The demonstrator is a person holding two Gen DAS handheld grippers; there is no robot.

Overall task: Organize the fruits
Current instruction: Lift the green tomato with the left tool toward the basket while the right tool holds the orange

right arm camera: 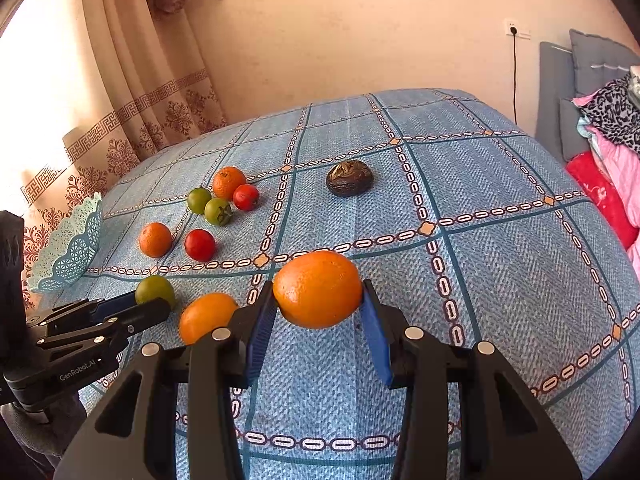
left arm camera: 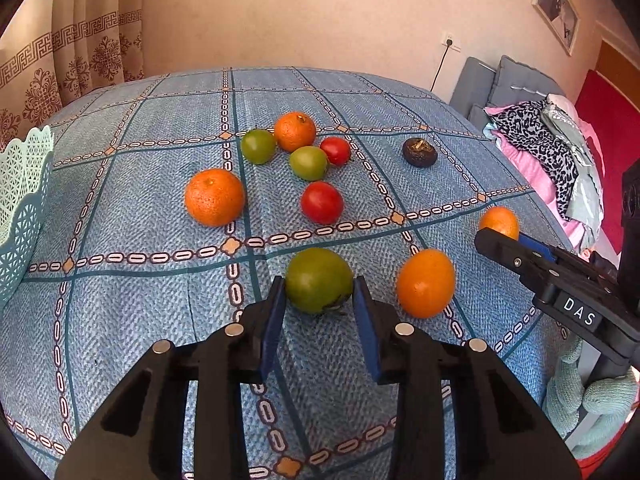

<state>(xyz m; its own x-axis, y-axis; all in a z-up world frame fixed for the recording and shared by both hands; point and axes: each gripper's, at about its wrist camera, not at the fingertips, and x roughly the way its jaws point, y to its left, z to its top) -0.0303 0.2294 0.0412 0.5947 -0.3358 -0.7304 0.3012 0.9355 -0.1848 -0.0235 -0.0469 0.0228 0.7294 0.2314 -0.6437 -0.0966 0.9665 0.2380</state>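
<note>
My left gripper [left arm camera: 319, 284] is shut on a green fruit [left arm camera: 318, 280], its blue pads pressed against both sides, low on the blue checked tablecloth [left arm camera: 120, 320]. My right gripper [right arm camera: 317, 286] is shut on an orange [right arm camera: 318, 289]. In the left wrist view the right gripper [left arm camera: 500, 236] and its orange [left arm camera: 499, 220] are near the table's right edge. Another orange [left arm camera: 425, 283] lies between the two grippers. In the right wrist view the left gripper [right arm camera: 148, 300] holds the green fruit [right arm camera: 155, 289] at the lower left.
Further back lie two mandarins [left arm camera: 214, 197] [left arm camera: 295, 131], two green fruits [left arm camera: 258, 146] [left arm camera: 308, 163], two red tomatoes [left arm camera: 322, 203] [left arm camera: 335, 151] and a dark wrinkled fruit [left arm camera: 419, 152]. A mint lattice basket [left arm camera: 20, 208] stands at the left edge. Piled clothes [left arm camera: 552, 152] lie beyond the right edge.
</note>
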